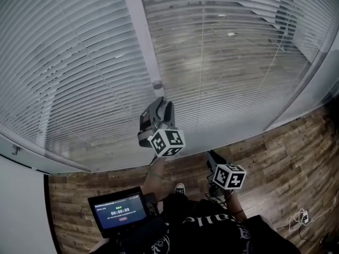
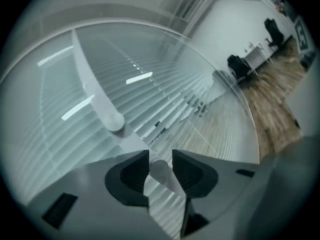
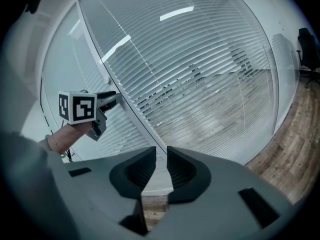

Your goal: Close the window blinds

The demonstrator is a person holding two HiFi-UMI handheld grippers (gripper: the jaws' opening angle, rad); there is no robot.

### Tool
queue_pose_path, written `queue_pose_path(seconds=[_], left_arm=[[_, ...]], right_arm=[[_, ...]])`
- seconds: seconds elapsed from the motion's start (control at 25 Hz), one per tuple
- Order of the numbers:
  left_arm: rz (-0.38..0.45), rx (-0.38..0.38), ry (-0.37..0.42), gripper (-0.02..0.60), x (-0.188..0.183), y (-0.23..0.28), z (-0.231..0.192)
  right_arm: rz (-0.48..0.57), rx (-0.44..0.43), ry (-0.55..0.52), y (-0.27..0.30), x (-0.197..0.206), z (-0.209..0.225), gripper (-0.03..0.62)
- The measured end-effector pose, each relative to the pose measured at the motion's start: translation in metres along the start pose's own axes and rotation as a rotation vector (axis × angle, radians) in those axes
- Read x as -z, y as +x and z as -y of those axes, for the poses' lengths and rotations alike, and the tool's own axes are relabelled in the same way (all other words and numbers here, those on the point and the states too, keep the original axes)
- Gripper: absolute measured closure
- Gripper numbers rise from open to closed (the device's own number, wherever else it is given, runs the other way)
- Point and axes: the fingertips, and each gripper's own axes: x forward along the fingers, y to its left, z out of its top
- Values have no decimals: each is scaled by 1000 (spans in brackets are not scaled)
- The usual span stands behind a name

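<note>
Slatted window blinds [image 1: 228,62] cover the glass ahead. A white tilt wand [image 1: 144,38] hangs down in front of them, and its rounded end [image 2: 115,122] sits just beyond my left gripper [image 1: 161,100]. In the left gripper view a pale, see-through rod [image 2: 162,173] lies between the left gripper's [image 2: 160,156] jaws, with a sliver of gap beside it. I cannot tell how this rod joins the wand. My right gripper [image 1: 211,155] is held lower, near the floor side, with a narrow gap between its jaws and nothing in it. Its own view shows the left gripper [image 3: 116,98] at the blinds.
A grey window frame [image 1: 32,155] runs under the blinds above a wooden floor [image 1: 275,157]. A small screen [image 1: 119,210] hangs at my chest. A cable lies on the floor [image 1: 299,218]. Office chairs and a desk [image 2: 250,59] stand far off to the right.
</note>
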Motion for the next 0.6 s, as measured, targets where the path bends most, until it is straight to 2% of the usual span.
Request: queue_pose_path(seconds=[0.08, 0.12, 0.16, 0.32, 0.4, 0.6], left_arm=[[-25, -7, 73, 443, 5, 3, 4], [-27, -18, 75, 443, 6, 3, 3], [-22, -28, 51, 445, 6, 3, 0], [31, -38, -141, 463, 6, 2, -8], [60, -37, -282, 467, 6, 1, -12], [134, -21, -786, 472, 10, -3, -25]], right_arm=[[0, -1, 0, 0, 0, -1, 514], [1, -1, -1, 0, 0, -1, 514], [3, 0, -1, 0, -1, 0, 514], [5, 11, 5, -1, -2, 5, 514], [2, 14, 10, -1, -1, 7, 514], [-11, 11, 18, 1, 3, 7, 514]])
